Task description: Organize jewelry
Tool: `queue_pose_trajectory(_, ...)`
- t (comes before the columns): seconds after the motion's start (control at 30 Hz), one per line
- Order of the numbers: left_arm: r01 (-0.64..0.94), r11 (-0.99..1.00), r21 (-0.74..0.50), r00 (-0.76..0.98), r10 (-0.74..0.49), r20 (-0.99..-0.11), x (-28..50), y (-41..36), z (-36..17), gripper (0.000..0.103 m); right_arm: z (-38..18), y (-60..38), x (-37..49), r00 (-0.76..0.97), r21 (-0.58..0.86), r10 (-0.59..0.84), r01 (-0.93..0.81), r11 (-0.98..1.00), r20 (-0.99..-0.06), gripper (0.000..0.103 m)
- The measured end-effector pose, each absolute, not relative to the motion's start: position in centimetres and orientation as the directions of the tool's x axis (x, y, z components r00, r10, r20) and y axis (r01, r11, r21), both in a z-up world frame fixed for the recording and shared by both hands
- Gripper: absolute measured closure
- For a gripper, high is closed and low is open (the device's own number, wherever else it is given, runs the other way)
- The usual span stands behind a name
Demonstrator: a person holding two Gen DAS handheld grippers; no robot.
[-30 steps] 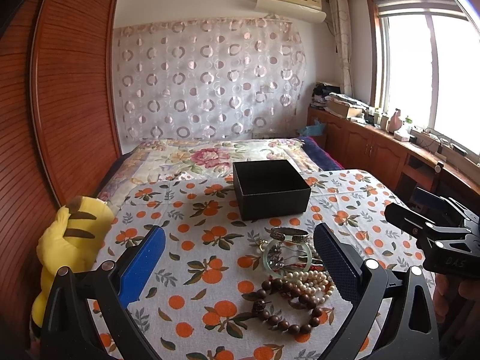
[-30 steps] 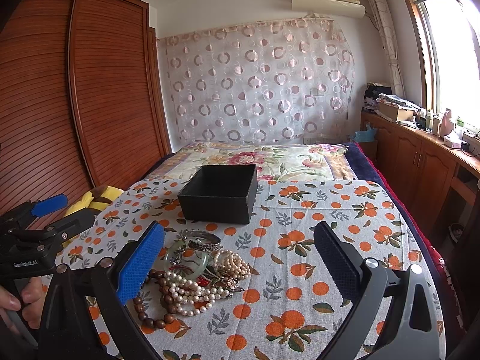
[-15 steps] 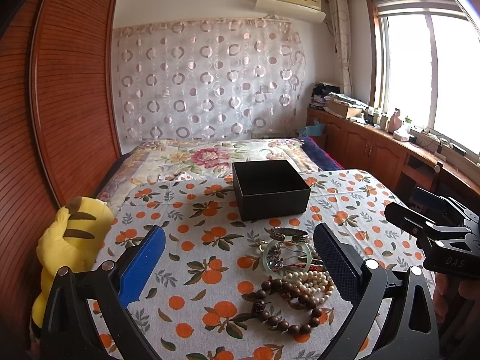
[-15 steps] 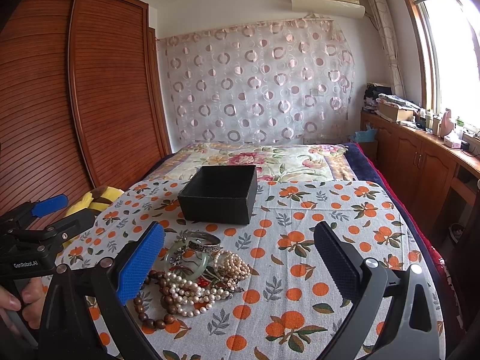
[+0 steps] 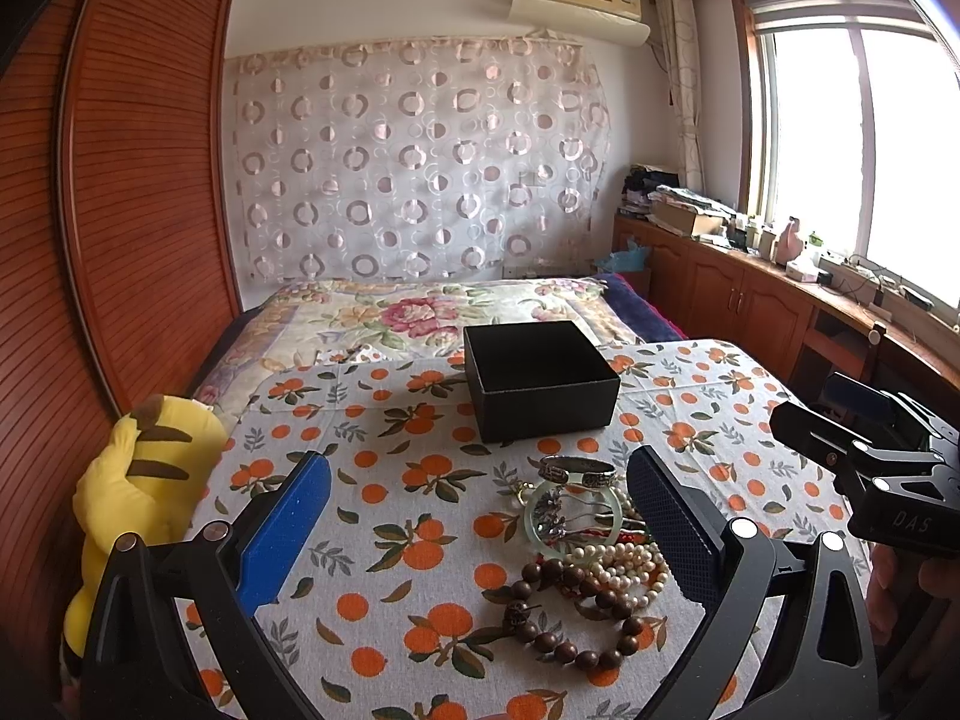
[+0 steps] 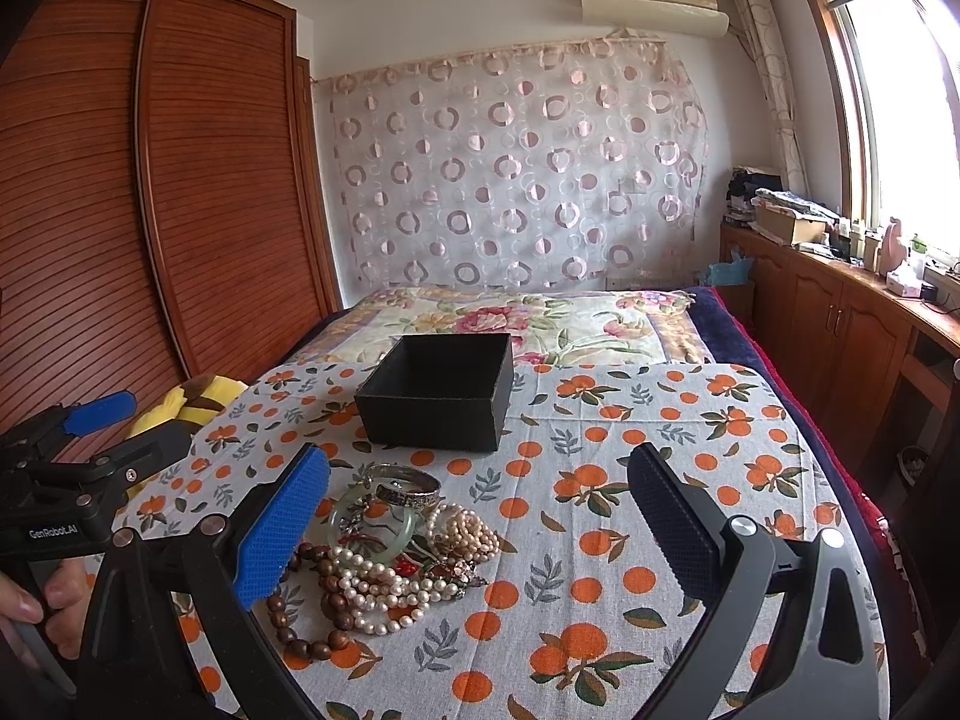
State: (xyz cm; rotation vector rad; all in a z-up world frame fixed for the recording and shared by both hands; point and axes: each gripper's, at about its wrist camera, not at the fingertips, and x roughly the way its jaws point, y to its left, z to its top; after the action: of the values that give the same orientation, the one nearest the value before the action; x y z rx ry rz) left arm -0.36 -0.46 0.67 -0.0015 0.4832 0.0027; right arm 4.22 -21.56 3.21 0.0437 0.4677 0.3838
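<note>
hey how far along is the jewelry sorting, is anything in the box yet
Nothing looks done yet. What shows of the inside of the black box is bare. The jewelry, meaning beads, pearls and bangles, lies in one heap on the cloth in front of it. Nothing is in hand: the left tool and right tool are both open, holding nothing. Every piece is left to move.

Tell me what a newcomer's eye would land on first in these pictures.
First comes the heap of jewelry on the orange-print cloth: pearl strands, a brown bead bracelet, a pale green bangle and a silver bangle tangled together. Just behind it stands an open black box, nothing visible inside. The left gripper and the right gripper both hang open over the cloth, holding nothing.
</note>
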Motion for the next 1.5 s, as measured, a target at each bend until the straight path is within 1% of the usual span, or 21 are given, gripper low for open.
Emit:
queue_pose_trajectory(0.9, -0.003, 1.000, -0.001, 0.887, 0.002, -0.462, -0.5, -0.7, 1.1, 0.007, 3.2, -21.5, 4.1, 0.823, 0.127, 0.371, -0.351, 0.928, -0.431, 0.002)
queue_pose_trajectory(1.1, 0.000, 1.000, -0.004, 0.883, -0.002, -0.470, -0.9, -1.9, 2.3, 0.007, 3.2, -21.7, 4.1, 0.821, 0.129, 0.370, -0.349, 0.928, -0.436, 0.002)
queue_pose_trajectory(1.3, 0.004, 1.000, -0.011, 0.874, -0.009, -0.486, -0.6, -2.7, 2.5, 0.007, 3.0, -21.6, 4.3, 0.817, 0.124, 0.369, -0.352, 0.928, -0.444, 0.002)
queue_pose_trajectory(1.5, 0.023, 1.000, -0.020, 0.848, -0.030, -0.529, 0.8, -1.5, 0.1, 0.007, 0.6, -21.4, 5.1, 0.796, 0.118, 0.359, -0.347, 0.930, -0.488, 0.002)
